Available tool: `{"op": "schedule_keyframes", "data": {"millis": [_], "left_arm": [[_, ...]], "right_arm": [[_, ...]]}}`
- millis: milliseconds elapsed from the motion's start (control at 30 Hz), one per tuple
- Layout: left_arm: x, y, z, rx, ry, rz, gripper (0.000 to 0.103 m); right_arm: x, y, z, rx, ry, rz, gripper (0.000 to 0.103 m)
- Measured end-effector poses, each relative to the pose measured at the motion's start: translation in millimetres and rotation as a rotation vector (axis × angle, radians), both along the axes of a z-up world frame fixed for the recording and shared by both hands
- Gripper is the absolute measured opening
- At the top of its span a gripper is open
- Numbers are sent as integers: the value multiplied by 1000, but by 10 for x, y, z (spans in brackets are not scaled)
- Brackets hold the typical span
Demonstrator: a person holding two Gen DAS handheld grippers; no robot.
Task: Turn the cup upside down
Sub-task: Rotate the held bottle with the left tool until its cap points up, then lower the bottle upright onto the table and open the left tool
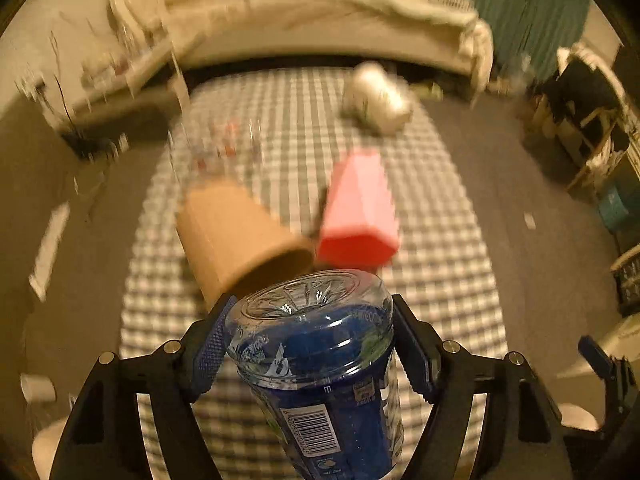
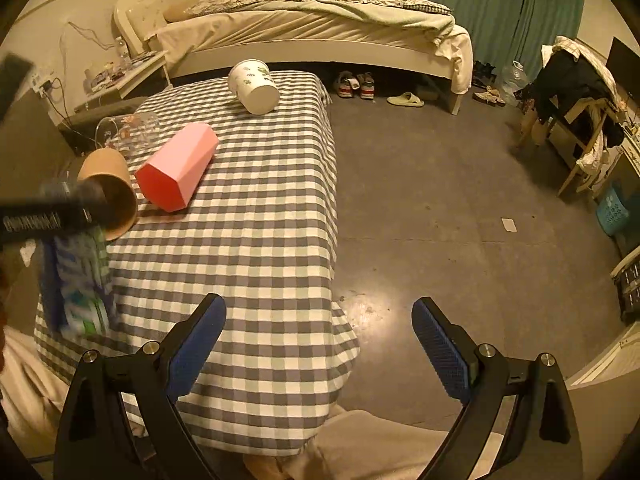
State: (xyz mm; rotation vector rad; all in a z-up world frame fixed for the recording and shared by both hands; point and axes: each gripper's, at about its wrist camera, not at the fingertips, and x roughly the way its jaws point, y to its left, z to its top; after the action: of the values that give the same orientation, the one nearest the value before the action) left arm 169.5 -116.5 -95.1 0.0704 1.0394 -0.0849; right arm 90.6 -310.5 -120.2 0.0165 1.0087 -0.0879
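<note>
My left tongs (image 1: 310, 344) clamp the clear blue-labelled cup (image 1: 320, 364), base forward at lower centre, apparently mid-inversion; right tongs (image 2: 319, 334) stand apart, idle over the bench (image 2: 260, 240).

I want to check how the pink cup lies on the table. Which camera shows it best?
The right wrist view: the pink cup is sharp there, lying on its side on the checked tablecloth, whole outline visible. The left wrist view shows it too, but motion-blurred, beyond the held bottle.
</note>
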Motion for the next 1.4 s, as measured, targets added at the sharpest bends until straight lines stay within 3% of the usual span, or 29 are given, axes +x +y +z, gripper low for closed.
{"op": "schedule_keyframes", "data": {"millis": [67,300,533,633,733,867,1100,1133,1200,1400], "left_arm": [[-25,-54,36,23,-106,-13,77],[21,-140,-234,13,-253,-55,77],[-408,-362,-404,76,-455,-163,77],[-537,-412,-432,113,-494,-204,77],[-650,-403,-445,113,-481,-224,77],[-662,-289,-493,25,-369,-213,77],[-738,-264,-449,-30,-325,-223,78],[-749,-265,-424,-37,-325,-221,78],[-741,-275,-383,-32,-318,-215,94],[-724,-209,-142,-85,-325,-188,94]], "right_arm": [[-5,-20,-6,-1,0,-8,94],[30,-74,-49,5,1,-26,94],[92,-141,-110,6,5,-46,94],[100,-146,-108,7,0,-47,94],[103,-137,-111,2,4,-46,94],[78,-126,-68,2,-5,-48,94],[2,-109,40,9,-24,-51,94],[-16,-105,64,13,-27,-51,94],[-49,-104,124,25,-37,-52,94],[-185,-152,428,65,-95,-61,94]]}}
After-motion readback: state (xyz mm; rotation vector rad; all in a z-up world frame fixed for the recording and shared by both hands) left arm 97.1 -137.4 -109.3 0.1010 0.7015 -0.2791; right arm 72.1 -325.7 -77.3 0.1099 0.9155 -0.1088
